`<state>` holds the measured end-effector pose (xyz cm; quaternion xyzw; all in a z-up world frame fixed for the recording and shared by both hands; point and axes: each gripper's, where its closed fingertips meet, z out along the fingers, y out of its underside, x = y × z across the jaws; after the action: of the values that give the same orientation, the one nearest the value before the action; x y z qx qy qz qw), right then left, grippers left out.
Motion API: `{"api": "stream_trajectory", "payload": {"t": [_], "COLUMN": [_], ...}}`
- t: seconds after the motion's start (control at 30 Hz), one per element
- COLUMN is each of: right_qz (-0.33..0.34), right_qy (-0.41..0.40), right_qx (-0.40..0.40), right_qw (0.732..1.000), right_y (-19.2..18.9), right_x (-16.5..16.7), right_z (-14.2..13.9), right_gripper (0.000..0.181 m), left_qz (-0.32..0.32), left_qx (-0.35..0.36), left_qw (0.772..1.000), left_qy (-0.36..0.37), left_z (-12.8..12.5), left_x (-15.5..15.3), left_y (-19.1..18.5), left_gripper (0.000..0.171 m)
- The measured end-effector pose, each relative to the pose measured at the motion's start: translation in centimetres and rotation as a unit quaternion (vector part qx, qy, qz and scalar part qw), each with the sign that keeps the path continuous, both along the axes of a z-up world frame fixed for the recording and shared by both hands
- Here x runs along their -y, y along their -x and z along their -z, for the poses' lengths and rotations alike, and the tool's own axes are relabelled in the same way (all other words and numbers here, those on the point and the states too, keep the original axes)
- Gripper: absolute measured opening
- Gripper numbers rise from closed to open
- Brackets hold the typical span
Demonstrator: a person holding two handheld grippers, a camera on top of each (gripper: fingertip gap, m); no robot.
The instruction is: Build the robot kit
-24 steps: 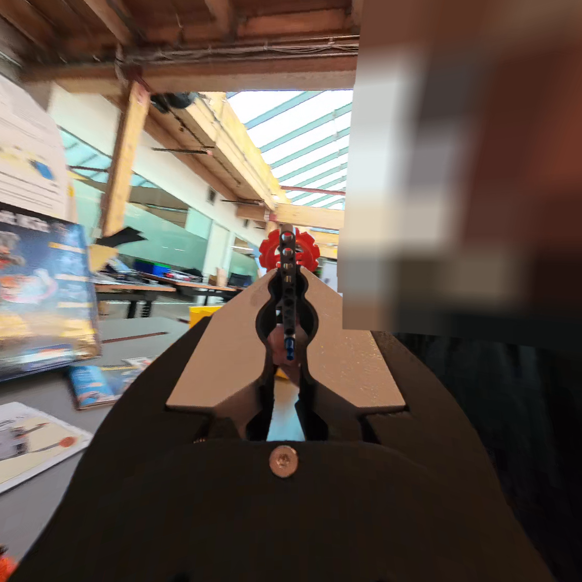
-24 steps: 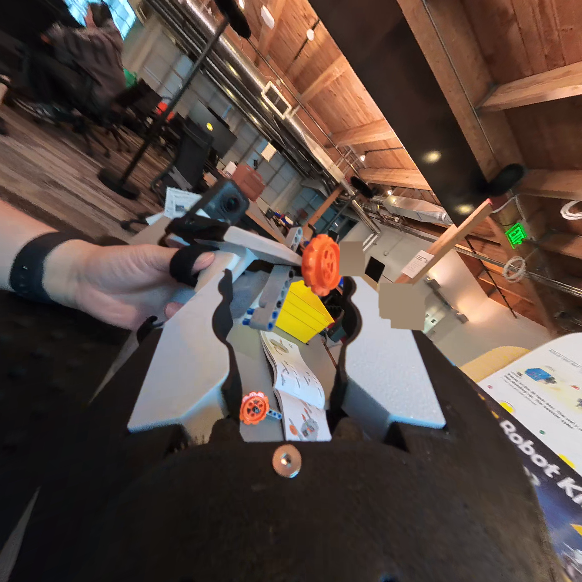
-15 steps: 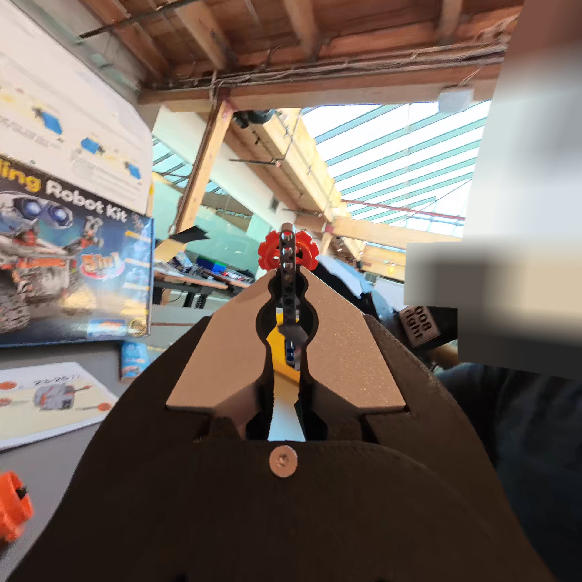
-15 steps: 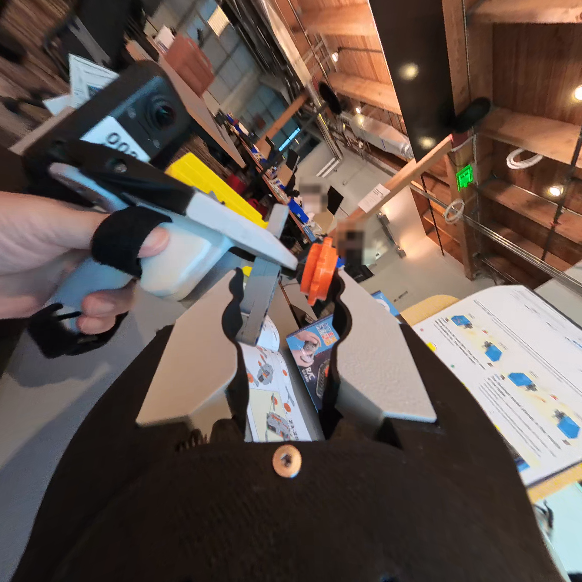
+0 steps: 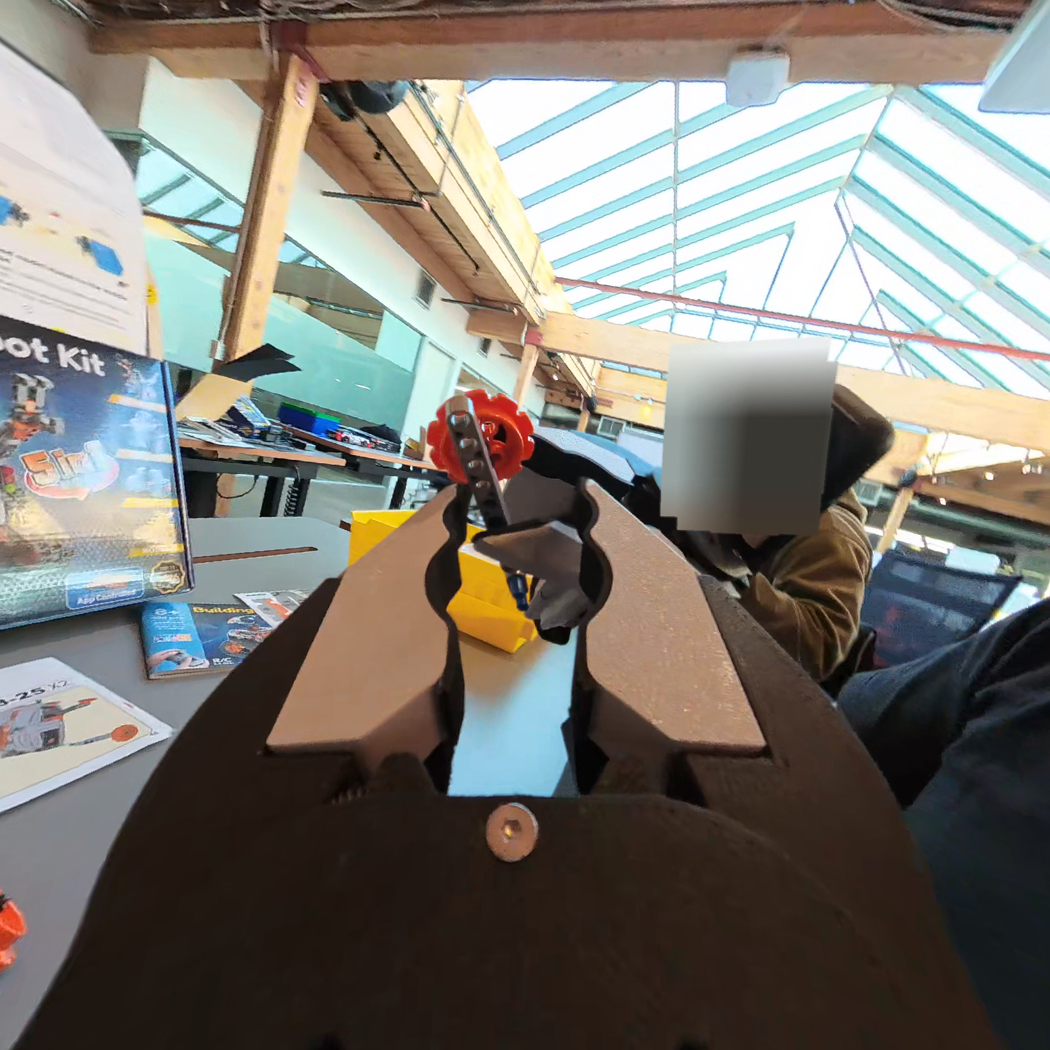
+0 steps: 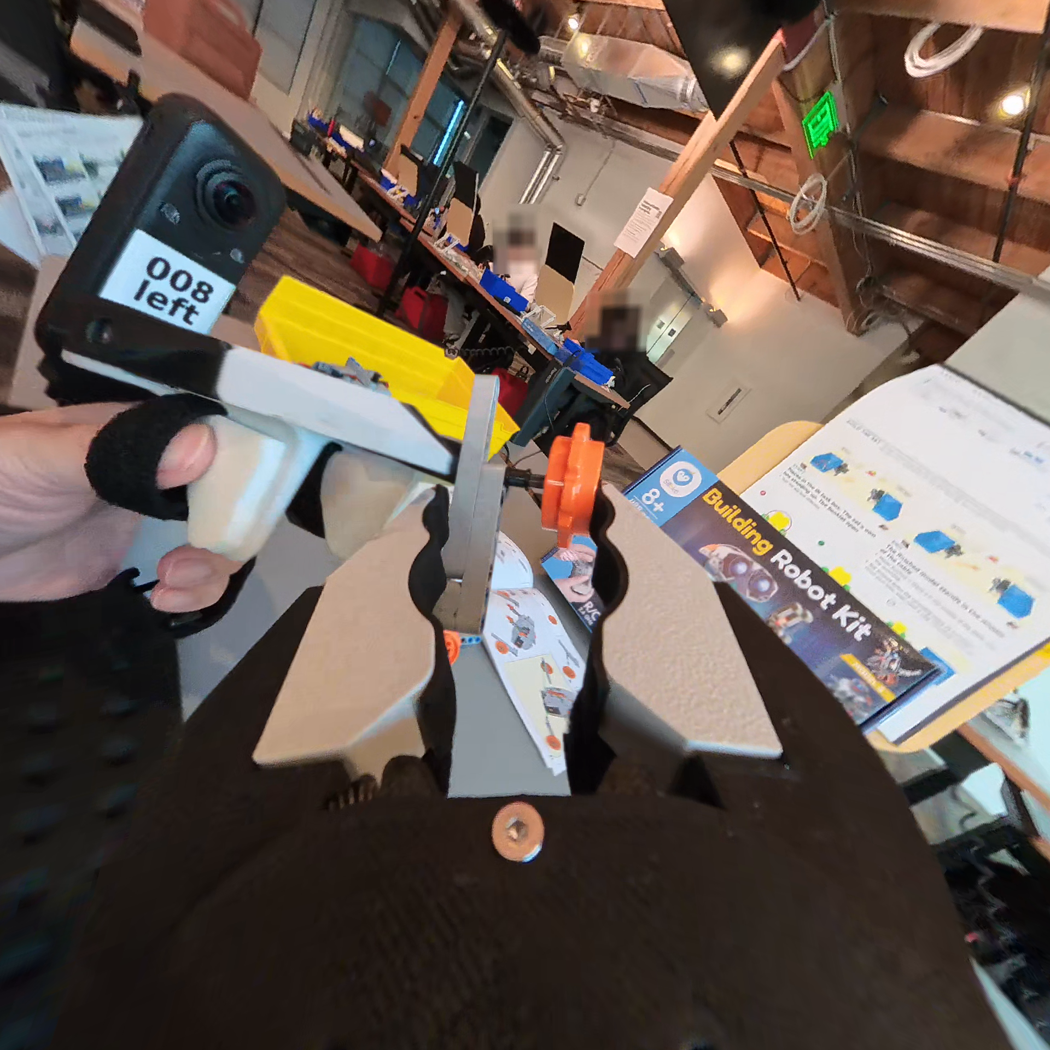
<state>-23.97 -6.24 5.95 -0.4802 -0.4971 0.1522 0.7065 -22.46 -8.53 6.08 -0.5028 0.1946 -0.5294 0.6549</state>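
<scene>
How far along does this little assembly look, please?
Done: the orange wheel sits on an axle through the grey beam. In hand: the right gripper appears to clamp beam and wheel; the left gripper stands open beside them. Left: another orange piece lies loose on the table.

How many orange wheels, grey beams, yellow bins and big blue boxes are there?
Orange wheels: 2, the raised wheel and the lying wheel
Grey beam: 1
Yellow bin: 1
Blue box: 1
Total: 5
</scene>
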Motion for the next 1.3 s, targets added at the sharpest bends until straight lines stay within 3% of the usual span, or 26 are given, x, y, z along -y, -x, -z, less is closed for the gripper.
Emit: {"api": "stream_trajectory", "payload": {"t": [0.1,0.17,0.23,0.33,0.53,0.7,0.9,1.1,1.3], "right_qz": [0.0,0.047,0.058,0.072,0.094,0.089,0.158,0.225,0.228], "right_qy": [0.004,-0.041,-0.087,-0.093,-0.089,-0.038,-0.052,-0.083,-0.064], "right_qx": [-0.013,0.021,0.078,0.124,0.132,0.089,0.08,0.138,0.134], "right_qw": [1.0,0.998,0.991,0.985,0.983,0.991,0.983,0.961,0.962], "right_y": [-0.6,-1.4,-1.4,-1.3,-2.0,-2.2,-2.0,-1.0,-1.5], "right_x": [0.8,0.4,0.8,0.6,-0.4,-2.5,-5.2,-6.2,-6.1], "right_z": [-0.5,-0.3,1.0,3.6,6.5,7.9,9.3,11.1,11.9], "right_gripper": [0.049,0.049,0.049,0.049,0.049,0.049,0.051,0.057,0.05], "left_qz": [0.026,0.057,0.094,0.17,0.296,0.348,0.321,0.283,0.257], "left_qx": [-0.033,-0.073,-0.116,-0.15,-0.258,-0.3,-0.222,-0.24,-0.295], "left_qw": [0.999,0.995,0.989,0.973,0.906,0.868,0.89,0.898,0.904], "left_qy": [-0.021,-0.022,-0.004,0.045,0.157,0.187,0.237,0.239,0.175], "left_z": [-0.6,-0.6,0.0,1.5,7.1,8.7,9.7,11.4,12.4], "left_x": [0.8,1.0,0.9,0.4,-1.1,-2.9,-5.8,-6.2,-5.9], "left_y": [0.9,1.2,1.1,0.0,-3.1,-3.3,-2.5,-1.7,-2.1], "left_gripper": [0.047,0.048,0.048,0.046,0.006,0.006,0.005,0.005,0.005]}}
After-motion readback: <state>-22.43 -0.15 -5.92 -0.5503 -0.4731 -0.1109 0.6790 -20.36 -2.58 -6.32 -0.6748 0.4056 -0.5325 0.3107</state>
